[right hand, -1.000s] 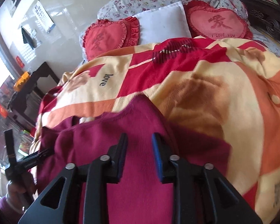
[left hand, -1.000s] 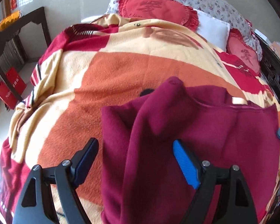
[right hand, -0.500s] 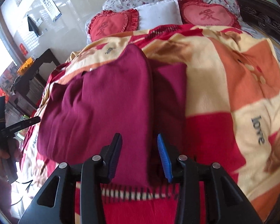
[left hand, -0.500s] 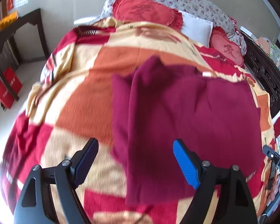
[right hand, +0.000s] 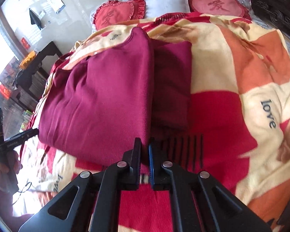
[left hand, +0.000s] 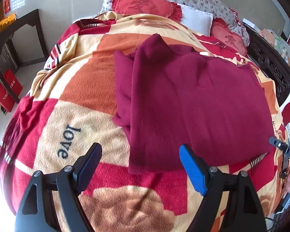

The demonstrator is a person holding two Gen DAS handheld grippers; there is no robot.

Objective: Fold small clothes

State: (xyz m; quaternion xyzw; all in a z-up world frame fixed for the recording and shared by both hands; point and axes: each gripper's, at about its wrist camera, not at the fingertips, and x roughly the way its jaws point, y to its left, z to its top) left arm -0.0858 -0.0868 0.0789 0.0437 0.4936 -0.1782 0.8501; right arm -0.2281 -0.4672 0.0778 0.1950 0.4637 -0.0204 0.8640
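A maroon sweater (left hand: 193, 104) lies flat on the patterned blanket (left hand: 81, 89), with both sleeves folded in over its body. My left gripper (left hand: 140, 164) is open and empty, held above the blanket just short of the sweater's near hem. In the right wrist view the sweater (right hand: 106, 96) shows with a folded edge running up its right side. My right gripper (right hand: 144, 150) is shut on the near corner of that folded edge at the hem.
Red heart pillows (left hand: 145, 5) and a white pillow (left hand: 195, 19) lie at the head of the bed. A dark side table (left hand: 15, 31) and red boxes (left hand: 7, 94) stand on the left. A carved dark bed frame (left hand: 270, 65) runs along the right.
Both grippers have pulled back toward the foot of the bed. The left sleeve now lies flat on the sweater. My right gripper has closed from part open onto the sweater's hem edge.
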